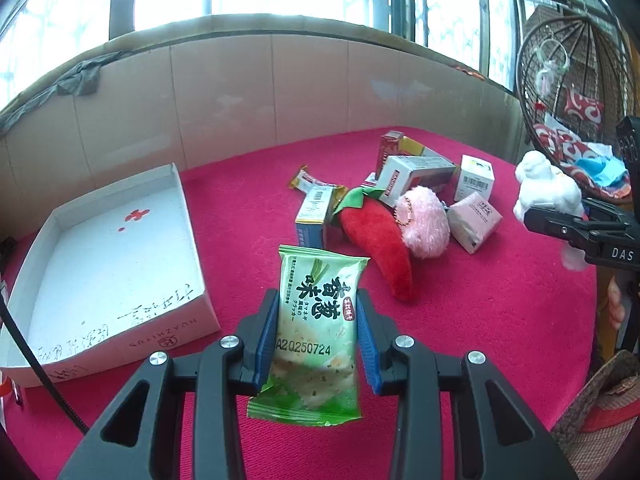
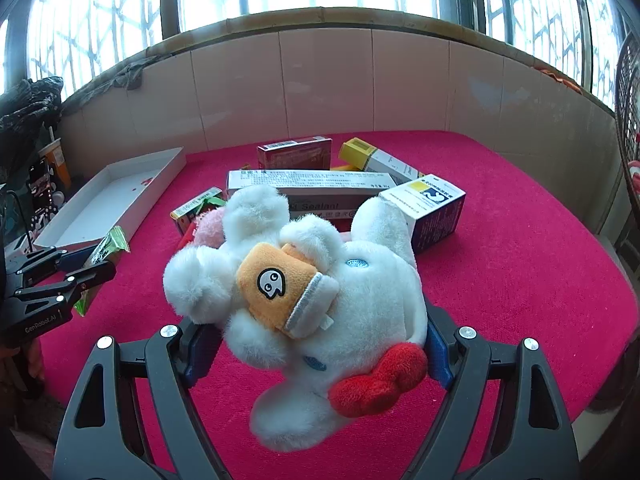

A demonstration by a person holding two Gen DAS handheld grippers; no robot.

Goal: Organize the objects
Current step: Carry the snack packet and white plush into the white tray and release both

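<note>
The left gripper (image 1: 318,332) clamps the green cracker packet (image 1: 316,328) and the right gripper (image 2: 320,344) grasps the white plush toy (image 2: 320,312), both lifted clear of the red cloth (image 1: 480,340), probably bound for the empty white tray (image 1: 120,248) at its left edge.

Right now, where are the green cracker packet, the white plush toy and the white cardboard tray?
green cracker packet (image 1: 316,320), left wrist view, printed front
white plush toy (image 2: 372,300), right wrist view, body
white cardboard tray (image 1: 120,264), left wrist view, floor

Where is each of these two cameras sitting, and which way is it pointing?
Left wrist: rides the left hand-held gripper, looking along its fingers, clamped on a green snack packet, toward the white tray and boxes.
Right wrist: rides the right hand-held gripper, closed on a white plush toy.
Shared: red cloth, tray, boxes; each view also shows the other gripper and what it holds.
</note>
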